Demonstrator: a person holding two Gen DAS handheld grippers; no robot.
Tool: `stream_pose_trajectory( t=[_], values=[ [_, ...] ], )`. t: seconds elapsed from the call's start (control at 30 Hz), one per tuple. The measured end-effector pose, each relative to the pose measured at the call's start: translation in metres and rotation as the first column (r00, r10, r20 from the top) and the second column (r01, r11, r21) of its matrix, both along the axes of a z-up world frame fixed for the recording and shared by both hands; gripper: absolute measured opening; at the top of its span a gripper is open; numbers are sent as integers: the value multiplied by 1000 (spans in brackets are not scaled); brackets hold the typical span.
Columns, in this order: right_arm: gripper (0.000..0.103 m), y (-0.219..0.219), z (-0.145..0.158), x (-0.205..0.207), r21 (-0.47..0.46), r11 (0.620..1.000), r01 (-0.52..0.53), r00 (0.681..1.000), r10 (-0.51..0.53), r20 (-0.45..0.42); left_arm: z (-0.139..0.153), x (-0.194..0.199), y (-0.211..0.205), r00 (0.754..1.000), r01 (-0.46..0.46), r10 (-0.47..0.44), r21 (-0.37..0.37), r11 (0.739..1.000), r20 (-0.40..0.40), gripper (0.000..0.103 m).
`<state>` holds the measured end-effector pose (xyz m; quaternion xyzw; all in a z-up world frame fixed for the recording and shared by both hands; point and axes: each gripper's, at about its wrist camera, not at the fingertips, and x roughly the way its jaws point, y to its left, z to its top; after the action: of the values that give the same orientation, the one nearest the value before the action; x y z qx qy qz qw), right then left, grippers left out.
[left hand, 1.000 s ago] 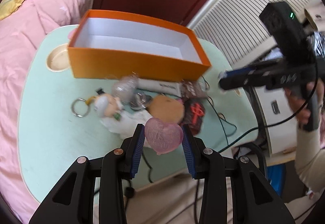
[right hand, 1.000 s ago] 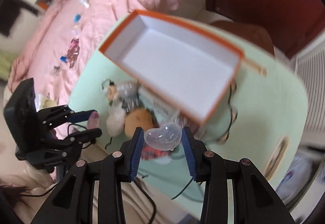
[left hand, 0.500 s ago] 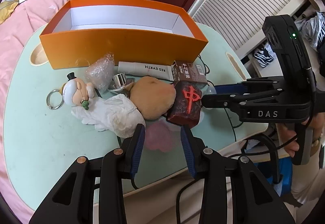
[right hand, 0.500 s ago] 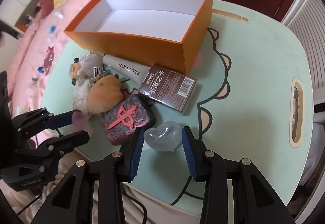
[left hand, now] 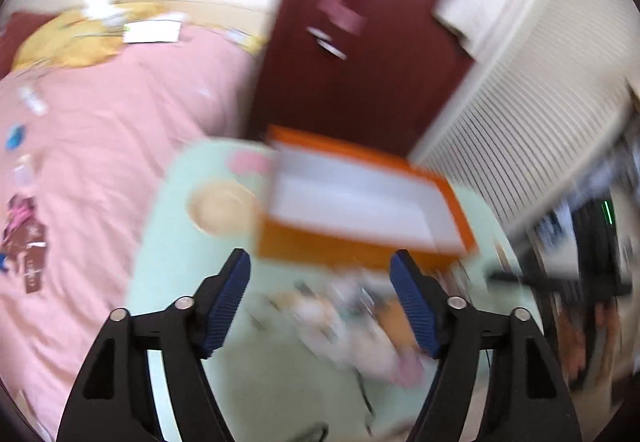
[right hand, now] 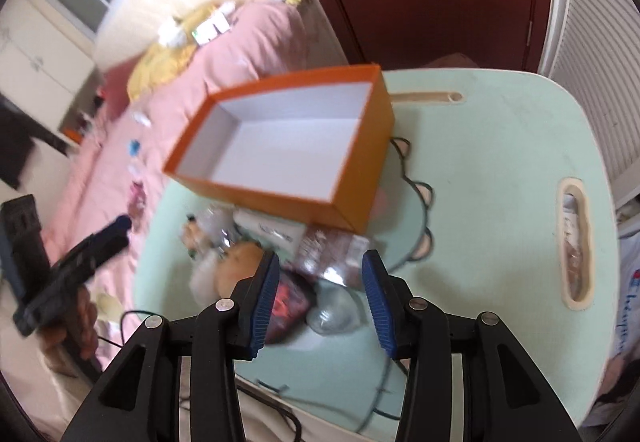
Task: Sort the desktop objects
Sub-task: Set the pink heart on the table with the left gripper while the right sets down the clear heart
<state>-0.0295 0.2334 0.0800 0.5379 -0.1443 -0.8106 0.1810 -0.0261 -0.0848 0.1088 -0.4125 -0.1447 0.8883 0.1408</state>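
Two hearts released: left gripper (left hand: 320, 274) opening wide, pink heart (left hand: 408, 368) dropped on counter (right hand: 500, 169); right gripper (right hand: 318, 278) opening, clear heart (right hand: 332, 308) lay unpressed between fingers.

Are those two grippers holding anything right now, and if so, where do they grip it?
Nothing is held. The left gripper is opening with nothing between its fingers. The right gripper is opening too; the clear heart lies on the table untouched.

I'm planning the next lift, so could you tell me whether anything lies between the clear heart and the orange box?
Yes: the brown packet lies on the table between the clear heart and the orange box; the space above them looks free.
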Motion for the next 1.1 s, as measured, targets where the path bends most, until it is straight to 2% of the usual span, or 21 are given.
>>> stream_pose_trajectory(
  t=[0.07, 0.13, 0.23, 0.43, 0.6, 0.7, 0.73, 0.77, 0.8, 0.83, 0.87, 0.93, 1.03, 1.1],
  values=[
    [42, -8, -4, -6, -34, 999, -14, 1000, 15, 5, -6, -21, -18, 998, -67, 66, 44, 997, 16, 75],
    [42, -16, -12, -14, -42, 999, -18, 1000, 19, 20, -16, -38, -22, 995, -86, 83, 56, 995, 46, 75],
    [42, -16, -19, -25, -31, 1000, 6, 1000, -5, 28, -33, -56, -16, 994, -68, 61, 74, 995, 90, 75],
    [44, -9, -28, -46, -53, 997, 48, 998, -46, 48, -58, -70, 8, 988, -16, -5, 138, 990, 153, 75],
    [45, -10, -26, -43, -45, 998, 34, 999, -33, 27, -59, -68, 18, 988, -13, -10, 144, 990, 157, 75],
    [48, -9, -16, -30, -27, 998, 52, 997, -53, -53, -47, -53, 15, 994, -33, 23, 89, 996, 110, 75],
    [53, -8, -10, -23, -28, 998, 60, 994, -62, -86, -42, -46, 15, 996, -37, 32, 53, 998, 85, 75],
    [64, -7, -5, -16, -30, 997, 69, 990, -72, -120, -35, -35, 15, 998, -40, 39, 6, 999, 55, 75],
    [71, -9, -2, -6, -19, 997, 77, 985, -79, -151, -31, -26, 16, 998, -38, 39, -27, 999, 41, 77],
    [82, -11, 1, 4, -6, 996, 86, 980, -85, -182, -28, -16, 17, 999, -32, 34, -59, 998, 31, 82],
    [86, -12, 4, 14, 7, 996, 94, 973, -91, -212, -26, -4, 19, 999, -27, 29, -90, 996, 21, 83],
    [87, -16, 10, 34, 31, 993, 113, 957, -101, -272, -26, 21, 20, 1000, -17, 19, -119, 993, 14, 83],
    [87, -31, 0, 65, 188, 974, 127, 951, -65, -303, -41, 58, 26, 999, 26, -19, -134, 991, 51, 83],
    [87, -37, -10, 81, 242, 962, 124, 952, -46, -304, -55, 74, 31, 996, 34, -21, -162, 986, 81, 83]
  ],
)
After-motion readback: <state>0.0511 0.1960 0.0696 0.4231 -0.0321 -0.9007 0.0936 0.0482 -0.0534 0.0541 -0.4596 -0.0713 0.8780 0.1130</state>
